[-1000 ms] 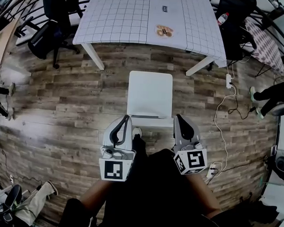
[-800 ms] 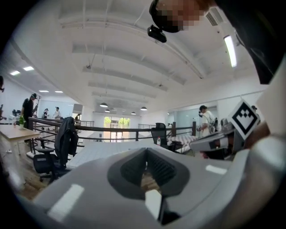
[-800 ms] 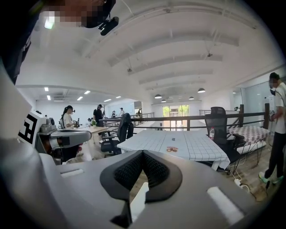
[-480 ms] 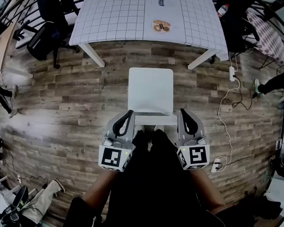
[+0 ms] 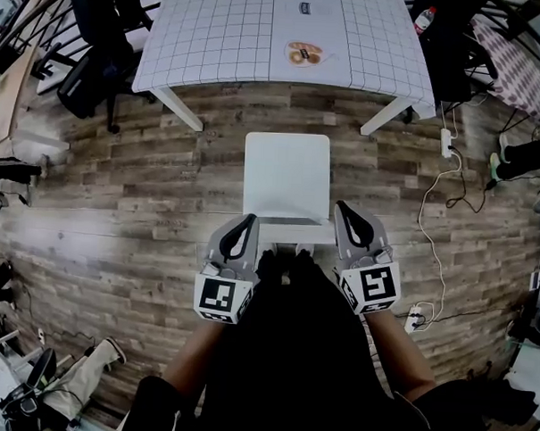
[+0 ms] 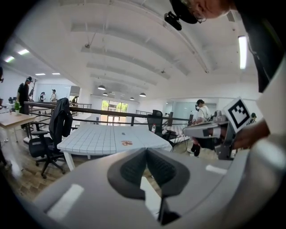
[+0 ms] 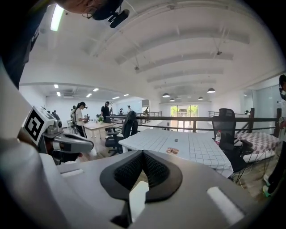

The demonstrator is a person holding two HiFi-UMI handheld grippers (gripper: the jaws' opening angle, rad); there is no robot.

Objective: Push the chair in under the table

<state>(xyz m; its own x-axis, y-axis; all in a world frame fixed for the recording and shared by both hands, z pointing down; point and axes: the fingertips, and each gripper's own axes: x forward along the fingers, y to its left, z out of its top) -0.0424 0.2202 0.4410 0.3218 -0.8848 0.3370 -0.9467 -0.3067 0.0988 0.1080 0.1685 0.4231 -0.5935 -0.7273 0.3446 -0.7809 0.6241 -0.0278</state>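
A white chair [image 5: 286, 177] stands on the wooden floor, its seat facing the table [image 5: 224, 38] with the grid-patterned top, and a strip of floor lies between them. My left gripper [image 5: 246, 222] is shut and empty, its tip at the left end of the chair's backrest. My right gripper [image 5: 343, 210] is shut and empty at the backrest's right end. Whether either tip touches the backrest I cannot tell. In the left gripper view, the table [image 6: 105, 139] lies ahead beyond the shut left gripper [image 6: 146, 150]. In the right gripper view, the table [image 7: 187, 145] is beyond the shut right gripper [image 7: 143, 152].
Black office chairs [image 5: 89, 64] stand left of the table. A power strip [image 5: 448, 142] and a white cable [image 5: 428, 226] lie on the floor to the right. A bottle [image 5: 425, 19] stands by the table's right corner. People's feet show at both sides.
Both grippers have edged forward beside the chair's backrest, the left one also lower. The chair keeps its place relative to the table. Both stay shut.
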